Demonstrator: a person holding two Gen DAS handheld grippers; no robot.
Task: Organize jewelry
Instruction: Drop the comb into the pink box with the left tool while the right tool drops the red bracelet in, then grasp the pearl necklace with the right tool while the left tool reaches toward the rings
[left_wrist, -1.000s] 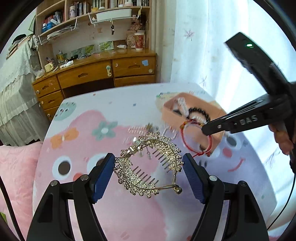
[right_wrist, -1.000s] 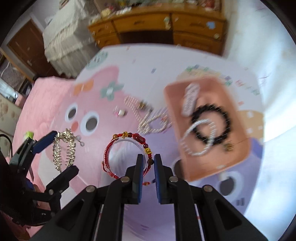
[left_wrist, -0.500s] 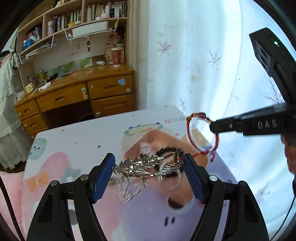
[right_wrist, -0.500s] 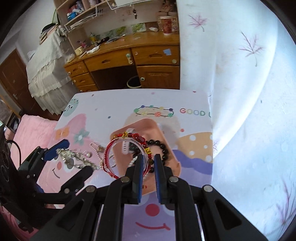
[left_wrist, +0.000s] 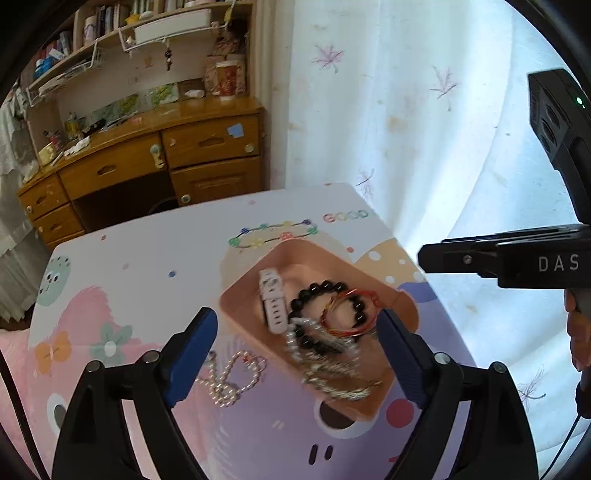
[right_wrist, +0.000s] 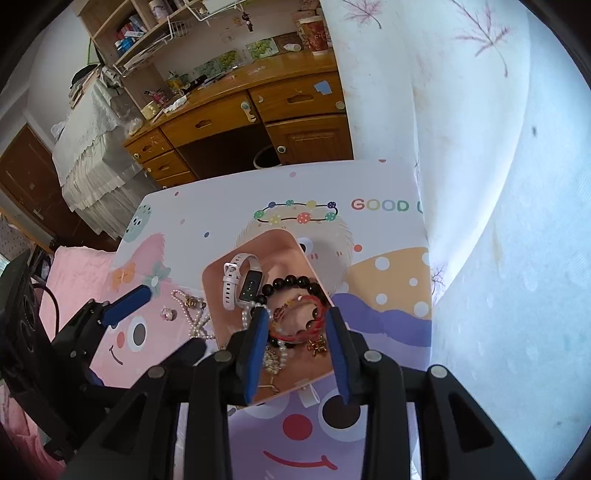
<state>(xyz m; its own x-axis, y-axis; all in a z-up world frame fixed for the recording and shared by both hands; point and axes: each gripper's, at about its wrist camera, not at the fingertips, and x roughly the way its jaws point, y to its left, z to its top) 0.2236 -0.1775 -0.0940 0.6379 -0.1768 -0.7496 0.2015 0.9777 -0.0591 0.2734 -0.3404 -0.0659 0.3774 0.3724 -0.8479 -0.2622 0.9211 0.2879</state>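
Note:
A peach tray (left_wrist: 295, 262) (right_wrist: 280, 247) sits on the cartoon-print table. In it lie a white smartwatch (left_wrist: 272, 301) (right_wrist: 242, 282), a black bead bracelet (left_wrist: 325, 286) (right_wrist: 291, 282), a red string bracelet (left_wrist: 349, 314) (right_wrist: 303, 321) and the blurred gold crown comb (left_wrist: 340, 376). A pearl necklace (left_wrist: 231, 376) (right_wrist: 194, 317) and a small ring (right_wrist: 168, 314) lie on the table left of the tray. My left gripper (left_wrist: 295, 354) is open and empty above the tray's near edge. My right gripper (right_wrist: 297, 354) is open and empty above the red bracelet.
A white curtain (left_wrist: 388, 110) hangs along the table's right side. A wooden desk with drawers (left_wrist: 147, 162) and shelves stands beyond the table's far edge. A pink bedcover (right_wrist: 70, 273) lies to the left.
The right gripper opened and let the red bracelet fall into the tray. The left gripper let the gold crown comb go into the tray. Both grippers now hover empty.

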